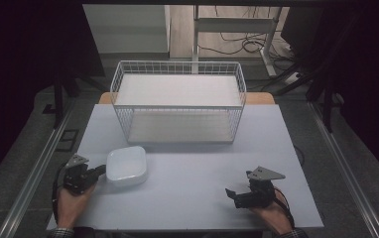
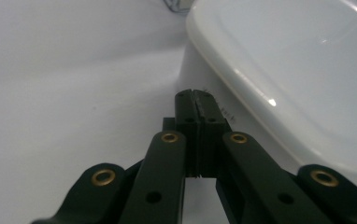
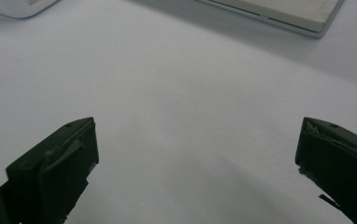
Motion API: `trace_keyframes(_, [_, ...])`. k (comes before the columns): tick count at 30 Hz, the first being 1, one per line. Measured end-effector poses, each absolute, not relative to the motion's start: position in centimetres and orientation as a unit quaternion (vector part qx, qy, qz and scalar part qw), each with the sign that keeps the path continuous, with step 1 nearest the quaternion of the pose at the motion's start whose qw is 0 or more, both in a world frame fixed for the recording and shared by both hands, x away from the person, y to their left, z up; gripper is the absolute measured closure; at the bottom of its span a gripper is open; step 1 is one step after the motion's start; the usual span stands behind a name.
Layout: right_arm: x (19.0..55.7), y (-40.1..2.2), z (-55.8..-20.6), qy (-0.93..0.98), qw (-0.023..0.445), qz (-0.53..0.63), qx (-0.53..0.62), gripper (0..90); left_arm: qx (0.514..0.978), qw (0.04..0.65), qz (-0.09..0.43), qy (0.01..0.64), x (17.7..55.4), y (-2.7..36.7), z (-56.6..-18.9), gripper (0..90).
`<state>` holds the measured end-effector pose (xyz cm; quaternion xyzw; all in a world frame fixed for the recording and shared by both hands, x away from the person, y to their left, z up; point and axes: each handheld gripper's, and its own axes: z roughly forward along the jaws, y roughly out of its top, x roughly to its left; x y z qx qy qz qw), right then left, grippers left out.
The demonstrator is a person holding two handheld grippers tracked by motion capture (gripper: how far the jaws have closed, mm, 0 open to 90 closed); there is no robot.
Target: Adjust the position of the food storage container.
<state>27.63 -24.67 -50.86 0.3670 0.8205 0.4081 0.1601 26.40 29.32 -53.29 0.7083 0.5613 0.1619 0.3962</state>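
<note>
High view: left claw (image 1: 99,170) closed beside container (image 1: 126,166).

Nothing legible is to be made out anywhere. Faint dark marks are glimpsed on the side wall of the white container (image 2: 214,100) in the left gripper view (too small and blurred to be read).

Dim room with dark sides, pale grey tabletop (image 1: 187,198) lit from above, grey floor (image 1: 24,144) around it, metal rails (image 1: 33,173) along both sides, white desk frame (image 1: 237,25) behind, black cables (image 1: 237,44) on wooden flooring (image 1: 180,29)
</note>
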Motion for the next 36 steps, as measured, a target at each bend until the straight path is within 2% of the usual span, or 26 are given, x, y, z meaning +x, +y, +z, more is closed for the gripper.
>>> trace_keyframes(17, [28.7,-24.0,-50.7,0.823,0.145,0.399,0.377,0.0,0.716,0.416,0.132,0.544,27.2,27.1,-53.1,89.7])
trace_keyframes(21, [29.0,-23.9,-50.4,0.823,0.136,0.405,0.374,6.7,0.726,0.416,0.129,0.532,27.5,26.0,-52.9,89.7])
trace_keyframes(24, [29.3,-23.7,-50.1,0.823,0.133,0.406,0.374,13.5,0.733,0.414,0.128,0.524,27.6,25.2,-52.9,89.7])
trace_keyframes(26, [29.5,-23.5,-49.8,0.822,0.136,0.406,0.376,21.8,0.735,0.413,0.127,0.522,27.6,24.9,-52.8,89.7])
trace_keyframes(27, [29.5,-23.5,-49.8,0.822,0.136,0.406,0.376,21.8,0.735,0.415,0.124,0.522,27.7,24.6,-52.8,89.7])
trace_keyframes(28, [29.6,-23.4,-49.6,0.821,0.131,0.411,0.375,26.8,0.737,0.415,0.123,0.520,27.8,24.4,-52.8,89.7])
trace_keyframes(29, [29.9,-23.1,-49.3,0.823,0.123,0.410,0.373,36.3,0.739,0.414,0.122,0.517,27.9,24.2,-52.8,89.7])
trace_keyframes(36, [31.0,-21.0,-49.2,0.850,0.108,0.384,0.344,65.6,0.753,0.414,0.110,0.499,28.5,22.2,-52.6,89.7])
